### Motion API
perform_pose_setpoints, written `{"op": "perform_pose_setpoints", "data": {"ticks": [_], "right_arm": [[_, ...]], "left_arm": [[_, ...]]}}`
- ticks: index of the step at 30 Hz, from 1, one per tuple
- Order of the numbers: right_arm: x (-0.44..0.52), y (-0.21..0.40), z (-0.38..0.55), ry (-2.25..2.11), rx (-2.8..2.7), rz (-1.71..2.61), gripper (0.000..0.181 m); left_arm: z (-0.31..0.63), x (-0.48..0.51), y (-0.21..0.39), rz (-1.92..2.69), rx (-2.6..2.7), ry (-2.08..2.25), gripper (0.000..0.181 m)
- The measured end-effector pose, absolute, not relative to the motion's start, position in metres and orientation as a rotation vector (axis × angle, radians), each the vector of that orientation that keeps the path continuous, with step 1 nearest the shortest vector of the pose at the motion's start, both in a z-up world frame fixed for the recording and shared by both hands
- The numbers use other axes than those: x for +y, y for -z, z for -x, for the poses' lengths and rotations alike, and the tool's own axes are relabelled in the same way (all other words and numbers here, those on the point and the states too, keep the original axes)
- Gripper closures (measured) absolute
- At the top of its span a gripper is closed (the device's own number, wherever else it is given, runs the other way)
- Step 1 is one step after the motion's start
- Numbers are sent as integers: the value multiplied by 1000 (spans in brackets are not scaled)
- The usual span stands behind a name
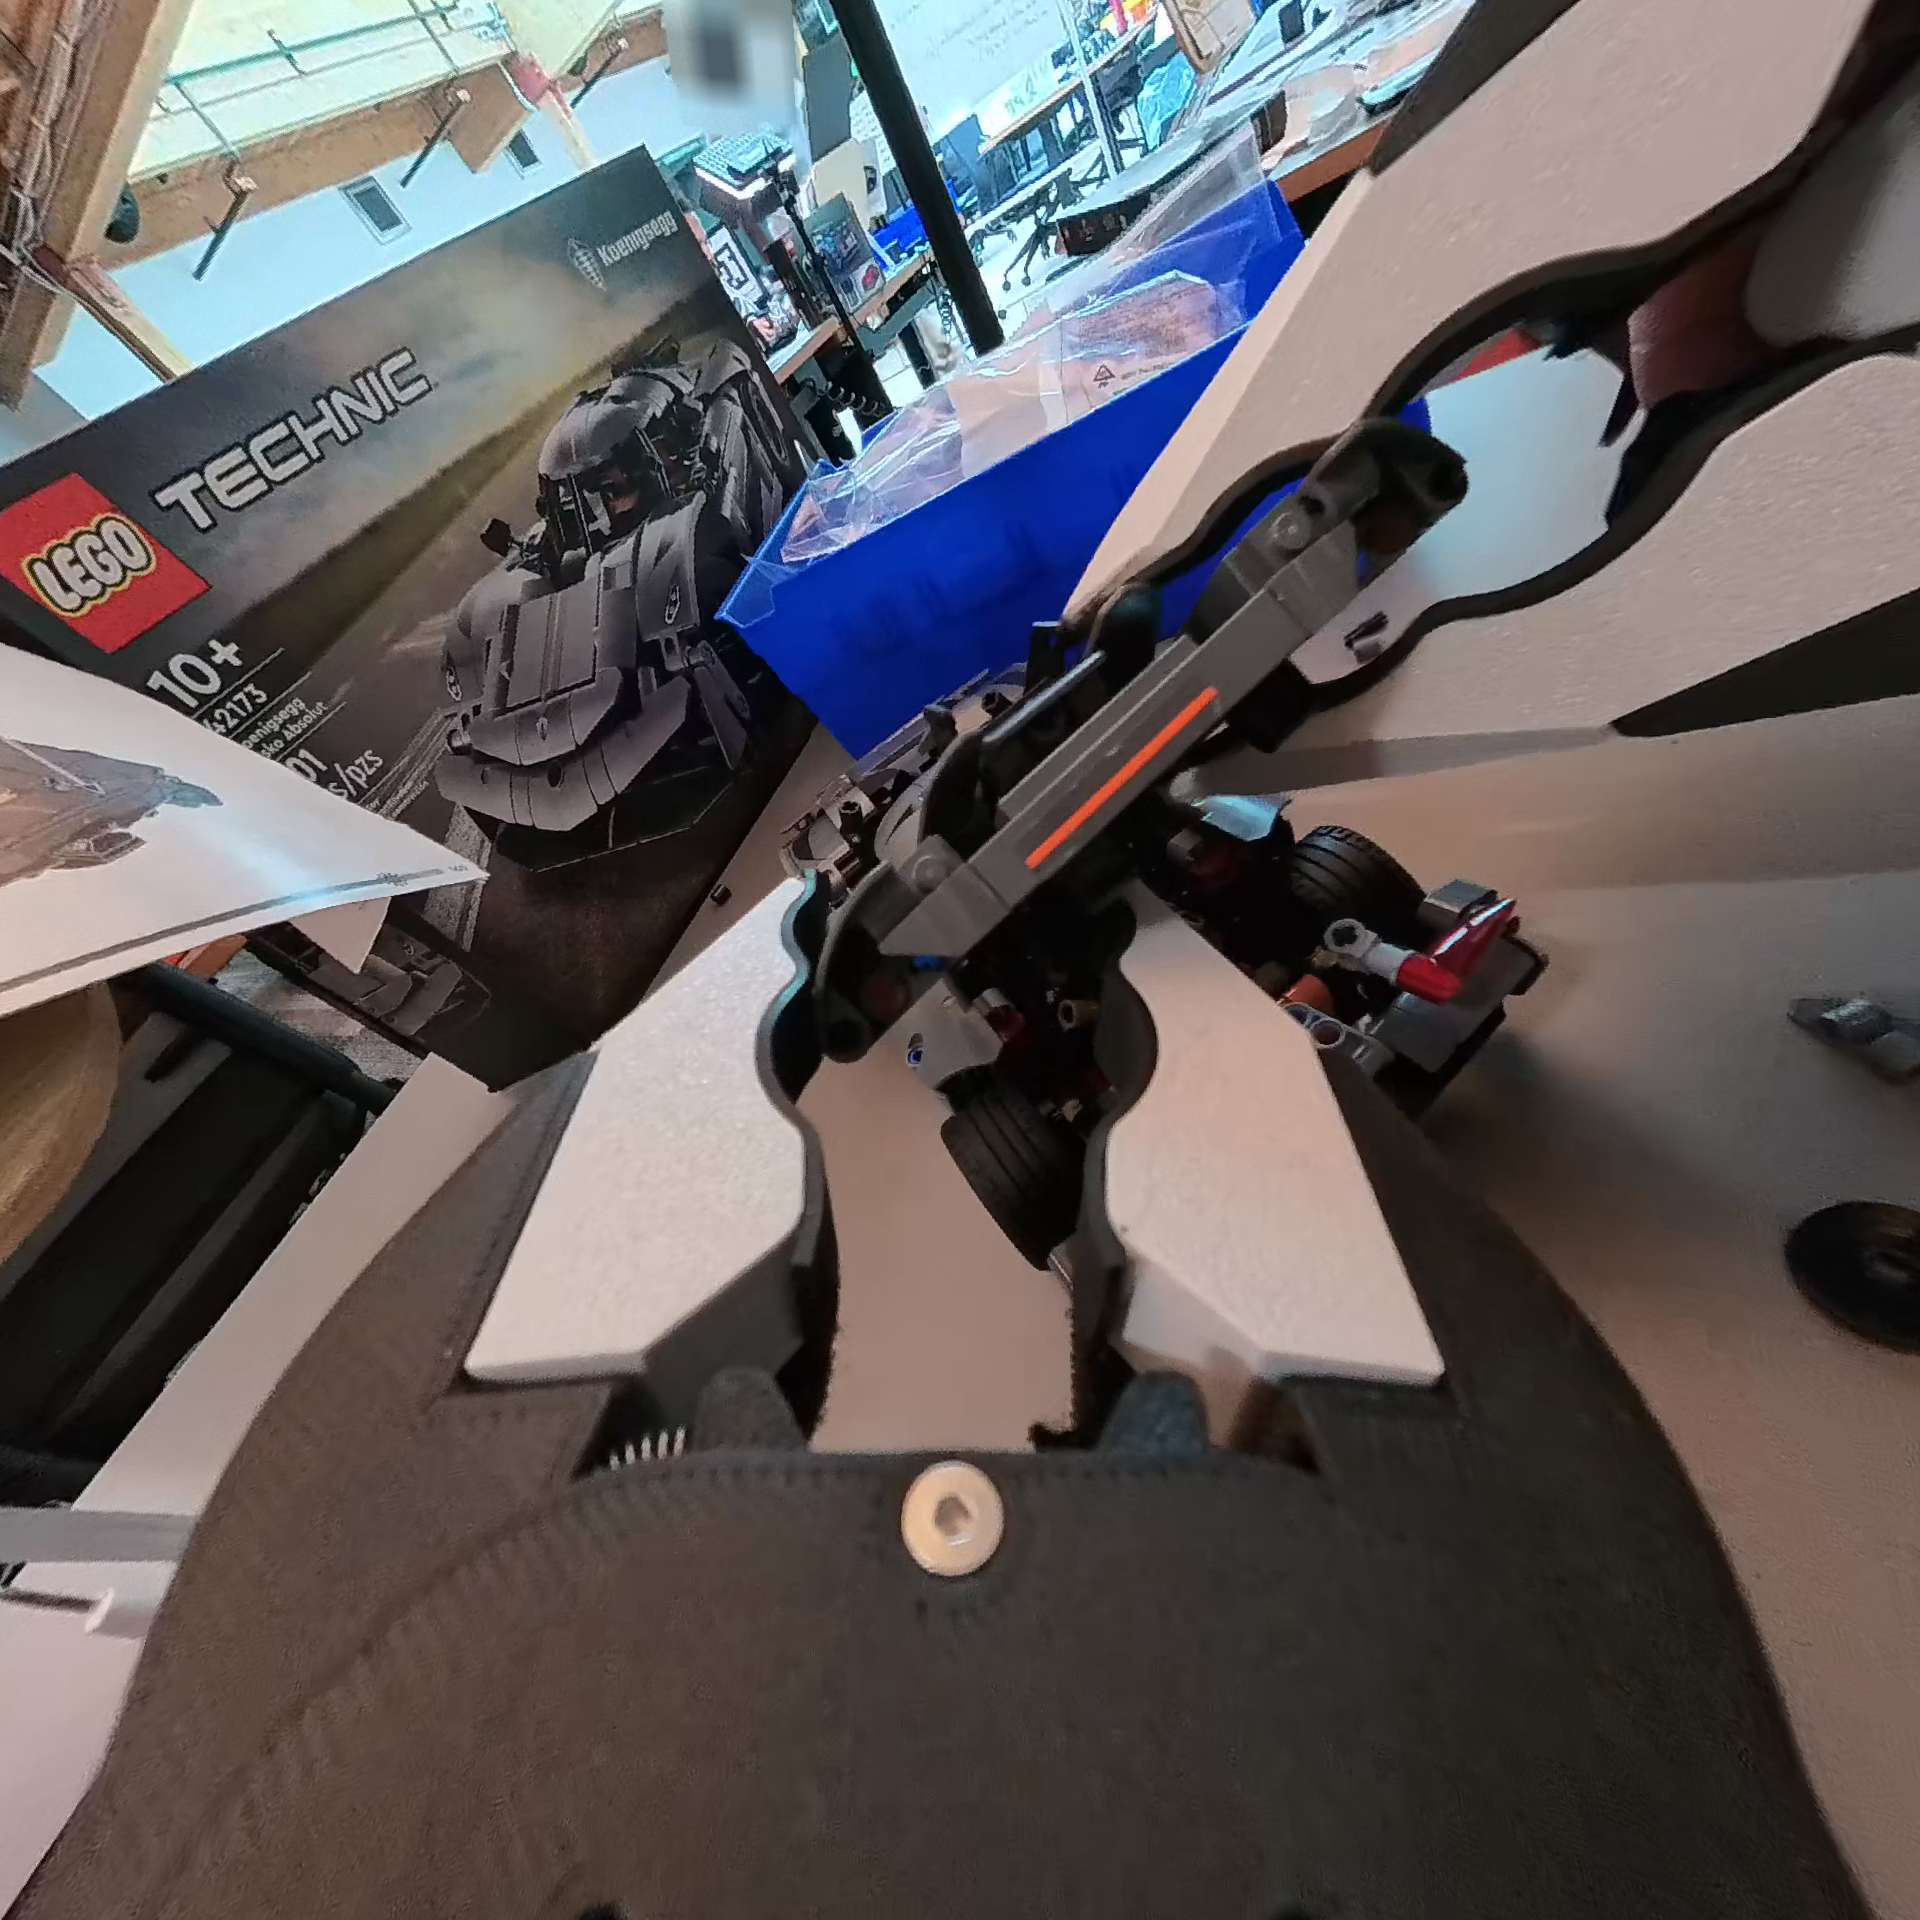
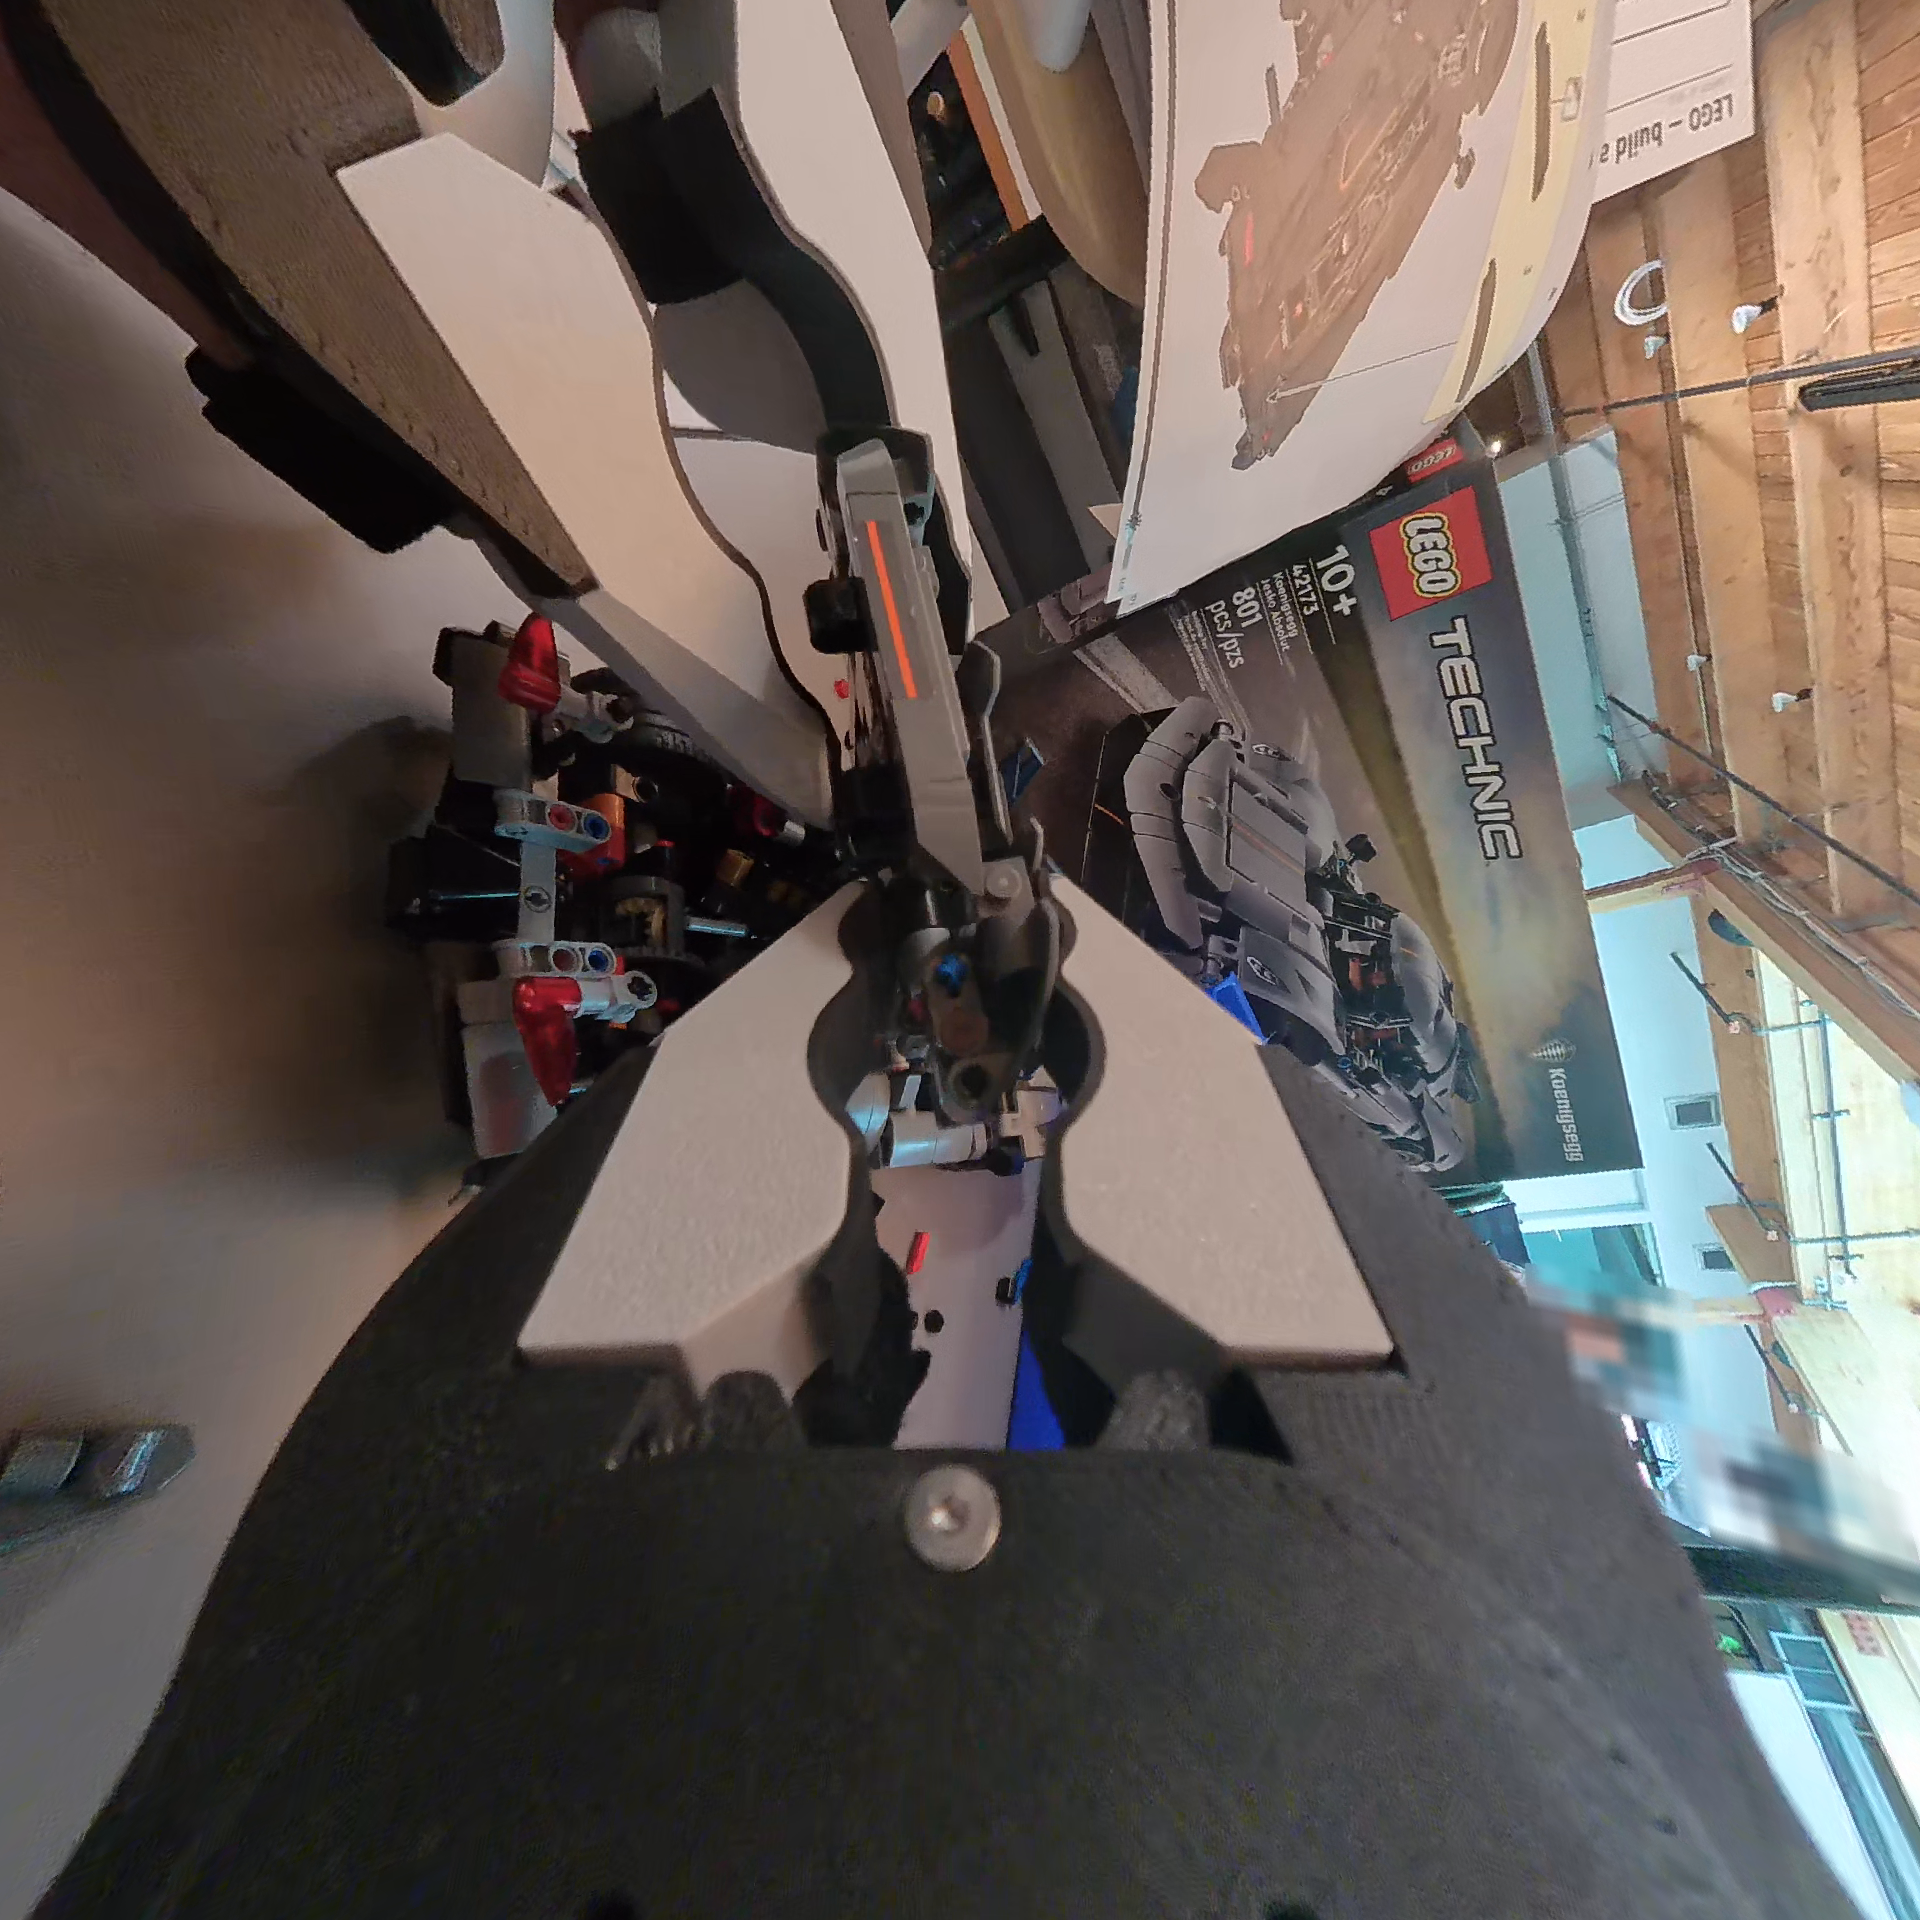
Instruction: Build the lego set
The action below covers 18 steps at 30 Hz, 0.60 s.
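Leaning behind the white table [image 1: 1662, 1122]: the dark set box [image 1: 436, 582], blue bin [image 1: 935, 582] beside it. Standing on the table, the half-built car [image 1: 1195, 935], grey orange-striped panel [image 1: 1101, 790] raised over it. Clamped on that panel (one at each end): left gripper [image 1: 956, 997], right gripper [image 2: 961, 997].

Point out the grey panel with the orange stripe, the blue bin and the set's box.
grey panel [image 1: 1117, 774], left wrist view, on its orange stripe.
blue bin [image 1: 935, 592], left wrist view, front wall.
box [image 2: 1351, 831], right wrist view, printed front.
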State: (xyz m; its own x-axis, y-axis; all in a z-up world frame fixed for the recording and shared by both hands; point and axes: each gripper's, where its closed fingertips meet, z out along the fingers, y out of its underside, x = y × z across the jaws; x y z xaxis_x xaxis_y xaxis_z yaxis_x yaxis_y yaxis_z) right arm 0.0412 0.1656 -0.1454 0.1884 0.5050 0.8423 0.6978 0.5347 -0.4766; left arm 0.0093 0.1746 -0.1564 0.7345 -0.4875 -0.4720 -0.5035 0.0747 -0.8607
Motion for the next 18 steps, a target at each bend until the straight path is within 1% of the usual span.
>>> {"op": "perform_pose_setpoints", "data": {"ticks": [1, 2, 9, 14, 18], "right_arm": [[165, 145, -41, 177, -1459, 1102, 156], [165, 145, -41, 172, -1459, 1101, 155], [159, 142, -43, 160, -1458, 1098, 157], [146, 139, -46, 176, -1455, 1080, 162], [129, 144, -53, 170, -1459, 1094, 163]], "left_arm": [[-7, 175, 156, 1556, 824, -25, 141], [-7, 175, 155, 1550, 830, -28, 142], [-4, 171, 157, 1552, 876, -116, 149], [-4, 159, 153, 1564, 916, -162, 151], [-6, 142, 160, 1589, 960, -205, 152]]}}
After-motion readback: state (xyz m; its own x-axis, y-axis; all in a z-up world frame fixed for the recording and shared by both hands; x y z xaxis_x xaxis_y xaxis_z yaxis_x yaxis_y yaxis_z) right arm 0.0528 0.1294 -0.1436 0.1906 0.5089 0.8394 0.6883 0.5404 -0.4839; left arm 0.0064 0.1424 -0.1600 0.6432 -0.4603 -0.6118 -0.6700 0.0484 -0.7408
